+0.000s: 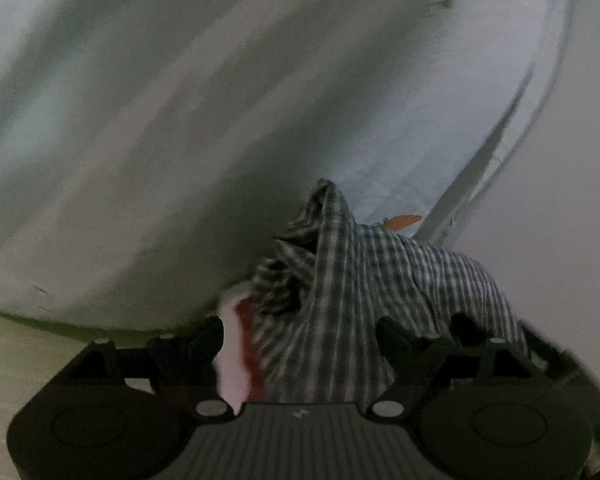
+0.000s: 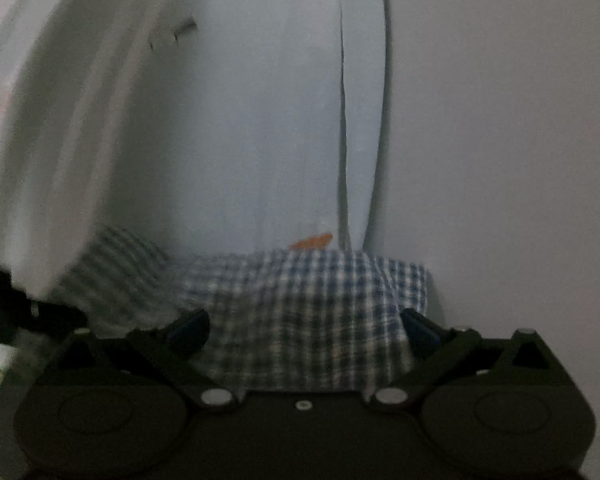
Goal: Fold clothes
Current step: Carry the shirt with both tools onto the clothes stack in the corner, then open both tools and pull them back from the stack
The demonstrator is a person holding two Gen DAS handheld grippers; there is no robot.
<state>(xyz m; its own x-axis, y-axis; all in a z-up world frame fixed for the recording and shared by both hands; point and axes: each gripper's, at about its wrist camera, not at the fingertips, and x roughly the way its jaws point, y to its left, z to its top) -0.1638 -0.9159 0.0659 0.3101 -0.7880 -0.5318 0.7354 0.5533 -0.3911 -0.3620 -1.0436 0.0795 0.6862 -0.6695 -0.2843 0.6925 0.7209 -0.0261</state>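
A blue-and-white checked shirt (image 1: 364, 280) lies bunched in front of my left gripper (image 1: 300, 332). The cloth fills the wide gap between the left fingers; a pink and red patch (image 1: 240, 344) of fabric shows by the left finger. In the right wrist view the same shirt (image 2: 300, 304) is spread between the fingers of my right gripper (image 2: 304, 328), whose jaws stand wide apart with cloth draped over the gap. Whether either gripper pinches the cloth is hidden. The shirt rests on a pale blue quilted sheet (image 2: 260, 140).
An orange carrot print (image 1: 403, 221) marks the sheet just beyond the shirt; it also shows in the right wrist view (image 2: 312, 241). A white wall (image 2: 500, 160) rises to the right past the bed's edge seam (image 2: 374, 160). Pale flooring (image 1: 16, 360) shows at lower left.
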